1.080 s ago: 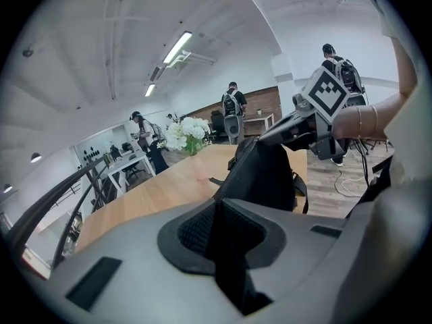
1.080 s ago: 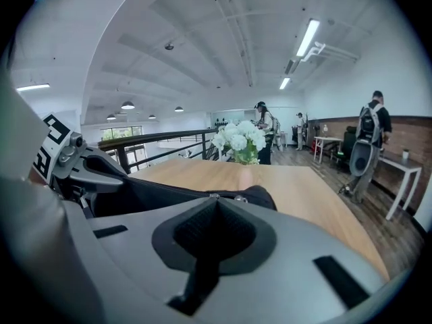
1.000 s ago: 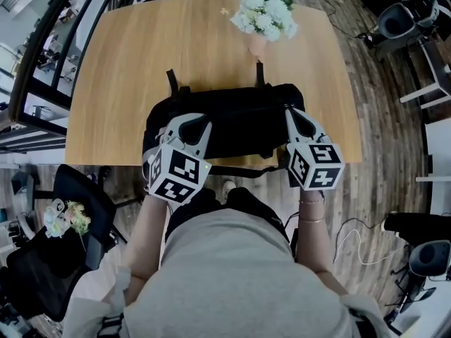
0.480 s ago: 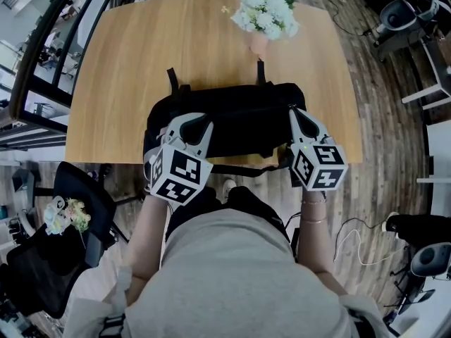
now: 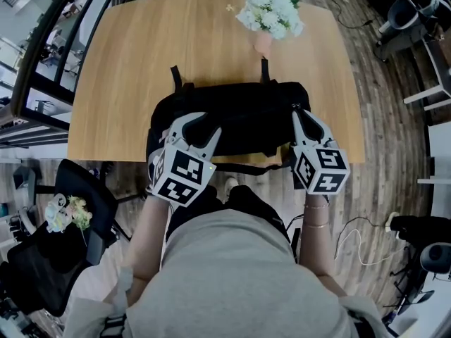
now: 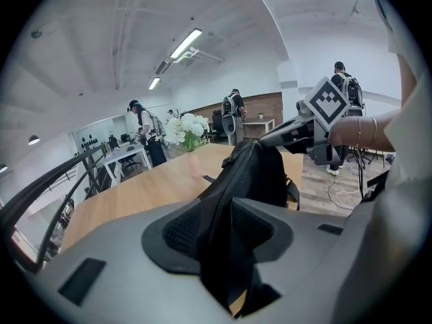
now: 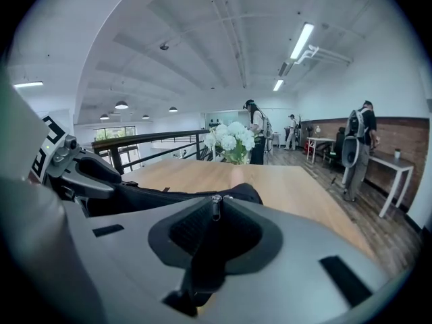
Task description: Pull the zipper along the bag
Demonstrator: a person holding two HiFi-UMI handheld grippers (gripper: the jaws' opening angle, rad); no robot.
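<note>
A black bag (image 5: 243, 118) lies across the front of the wooden table (image 5: 134, 62), its zipper line running along the top. My left gripper (image 5: 199, 124) is at the bag's left end. Its jaws are opening, with a ridge of bag fabric (image 6: 233, 181) and the zipper line standing between the pads. My right gripper (image 5: 301, 113) is at the bag's right end. Its jaws are opening too, and the small metal zipper pull (image 7: 215, 208) stands upright between the tips. Each gripper shows in the other's view, the right gripper (image 6: 317, 123) and the left gripper (image 7: 81, 174).
A vase of white flowers (image 5: 271, 13) stands at the table's far edge behind the bag. Two bag straps (image 5: 175, 79) lie on the wood. A black chair (image 5: 70, 203) sits at the lower left. People stand around desks in the background (image 7: 354, 147).
The left gripper's jaws have spread apart over the bag's left end. The right gripper's jaws have parted slightly. Both hands stay at the bag's ends.
</note>
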